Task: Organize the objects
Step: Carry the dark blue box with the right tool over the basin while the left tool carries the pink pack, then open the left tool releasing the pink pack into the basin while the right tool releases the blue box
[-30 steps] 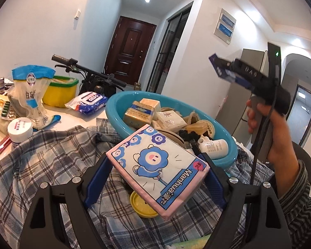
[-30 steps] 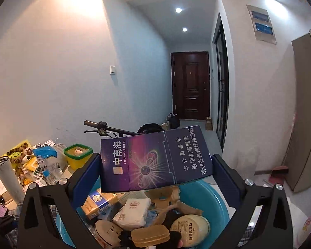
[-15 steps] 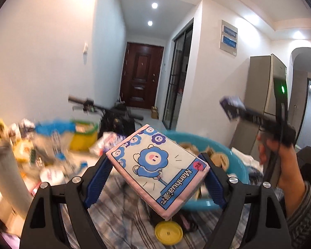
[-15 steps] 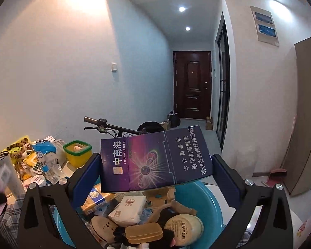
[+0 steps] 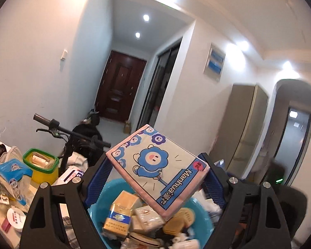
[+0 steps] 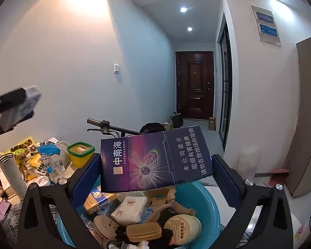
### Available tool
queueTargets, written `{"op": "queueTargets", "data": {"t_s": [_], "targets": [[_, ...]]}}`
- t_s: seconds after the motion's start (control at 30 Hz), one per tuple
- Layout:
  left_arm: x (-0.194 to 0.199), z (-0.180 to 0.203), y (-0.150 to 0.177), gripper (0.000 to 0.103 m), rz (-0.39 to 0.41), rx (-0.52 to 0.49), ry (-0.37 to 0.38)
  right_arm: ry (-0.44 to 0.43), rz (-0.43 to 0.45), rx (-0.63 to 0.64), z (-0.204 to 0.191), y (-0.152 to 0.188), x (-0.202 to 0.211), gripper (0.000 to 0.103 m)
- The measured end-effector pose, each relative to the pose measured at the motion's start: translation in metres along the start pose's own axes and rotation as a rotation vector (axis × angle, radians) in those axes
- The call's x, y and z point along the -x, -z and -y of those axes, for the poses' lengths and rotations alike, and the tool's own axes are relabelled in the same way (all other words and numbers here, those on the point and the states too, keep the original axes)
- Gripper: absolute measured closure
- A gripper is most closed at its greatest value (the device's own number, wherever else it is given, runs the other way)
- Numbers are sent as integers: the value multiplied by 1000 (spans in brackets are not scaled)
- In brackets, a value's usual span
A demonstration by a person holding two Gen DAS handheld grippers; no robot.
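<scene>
My left gripper (image 5: 155,178) is shut on a pink tissue pack (image 5: 155,166) printed with a blue flower cartoon. It hangs tilted above the blue basin (image 5: 203,224), which is full of small boxes and packets. My right gripper (image 6: 155,166) is shut on a dark blue cigarette carton (image 6: 155,161), held level over the same blue basin (image 6: 207,203). In the right wrist view the left gripper with the tissue pack (image 6: 20,105) appears blurred at the far left, high above the table.
A yellow tub with a green rim (image 5: 40,165) stands on the table left of the basin, amid bags, a white jar (image 5: 15,217) and a metal flask (image 6: 11,172). A plaid cloth (image 6: 10,213) lies under the basin. A scooter handlebar (image 5: 58,127) stands behind.
The left gripper has risen with the tissue pack from low over the plaid cloth to above the basin. The right gripper with the carton has stayed in place.
</scene>
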State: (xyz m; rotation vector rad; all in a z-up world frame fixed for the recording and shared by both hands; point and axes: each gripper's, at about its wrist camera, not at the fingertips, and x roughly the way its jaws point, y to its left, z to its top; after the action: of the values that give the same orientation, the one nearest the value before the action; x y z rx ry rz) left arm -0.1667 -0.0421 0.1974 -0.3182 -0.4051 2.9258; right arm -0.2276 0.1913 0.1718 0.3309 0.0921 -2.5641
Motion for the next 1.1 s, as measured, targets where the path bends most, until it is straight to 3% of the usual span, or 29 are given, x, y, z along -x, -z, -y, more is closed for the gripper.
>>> {"op": "queueTargets", "data": {"t_s": [0.1, 0.23, 0.37, 0.53, 0.77, 0.8, 0.9, 1.1], "targets": [[-32, 6, 20, 18, -49, -107, -99, 21, -16, 4, 4, 4, -5, 1], [-73, -5, 49, 18, -173, -127, -115, 34, -47, -15, 10, 10, -14, 1], [-82, -10, 55, 18, -186, -68, -33, 28, -69, -21, 8, 14, -21, 1], [-87, -1, 60, 18, -197, -121, -34, 16, -74, -33, 7, 17, -23, 1], [-83, 9, 63, 17, -207, -138, 47, 27, -56, -40, 9, 15, -17, 1], [-83, 11, 64, 16, -210, -151, 49, 30, -53, -40, 10, 14, -16, 1], [-84, 17, 66, 0, -203, -185, 32, 30, -48, -46, 12, 13, -14, 1], [-84, 23, 64, 0, -190, -208, -10, 24, -45, -43, 8, 13, -14, 1]]}}
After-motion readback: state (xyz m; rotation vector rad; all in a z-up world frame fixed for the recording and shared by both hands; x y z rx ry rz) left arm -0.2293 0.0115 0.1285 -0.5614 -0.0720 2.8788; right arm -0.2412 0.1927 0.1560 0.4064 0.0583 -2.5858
